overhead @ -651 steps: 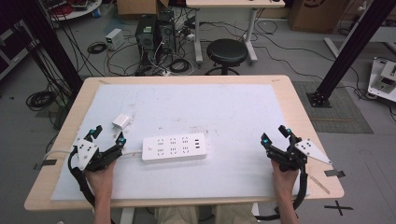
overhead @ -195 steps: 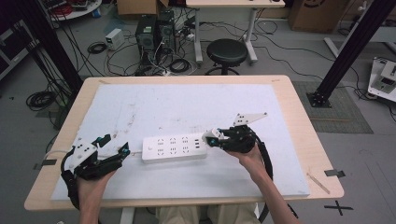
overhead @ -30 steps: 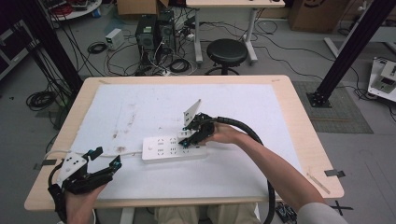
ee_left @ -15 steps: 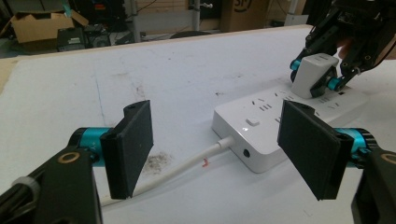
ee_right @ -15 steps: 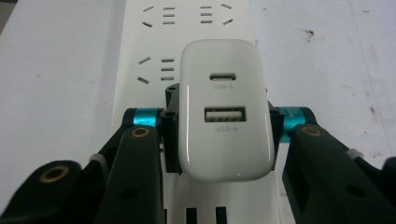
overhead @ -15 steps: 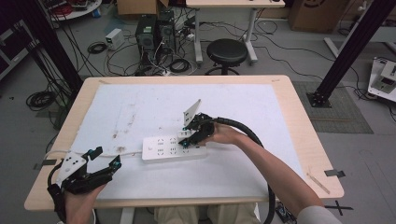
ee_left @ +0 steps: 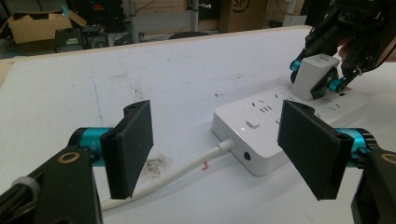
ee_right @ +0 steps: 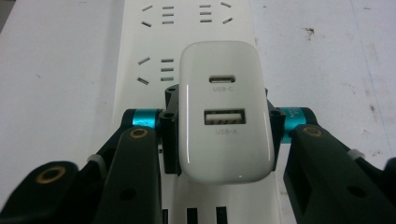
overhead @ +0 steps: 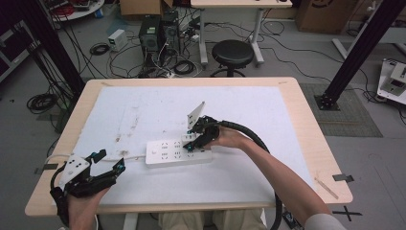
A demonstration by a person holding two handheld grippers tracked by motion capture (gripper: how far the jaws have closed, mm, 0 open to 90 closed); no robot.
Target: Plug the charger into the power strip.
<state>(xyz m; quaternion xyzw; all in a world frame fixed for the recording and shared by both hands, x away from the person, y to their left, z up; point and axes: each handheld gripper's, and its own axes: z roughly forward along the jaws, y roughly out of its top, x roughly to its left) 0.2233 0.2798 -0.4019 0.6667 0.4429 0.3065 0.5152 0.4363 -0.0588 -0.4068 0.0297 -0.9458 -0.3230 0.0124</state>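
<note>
A white power strip lies on the white mat, its cable running off its left end. A white USB charger stands on the strip's right part, ports facing up. My right gripper points down over it. Its jaws have just been opening a little, and the pads still lie against the charger's two sides. My left gripper rests low near the table's front left corner, open, with nothing between its jaws. It faces the strip's left end.
The white mat covers most of the wooden table. On the floor beyond the far edge are a black stool, computer cases and loose cables. A black cable trails from the right gripper along the forearm.
In the earliest frame the charger lay loose on the mat left of the strip; now it stands on the strip between the right jaws. Over the last second nothing has visibly moved.
</note>
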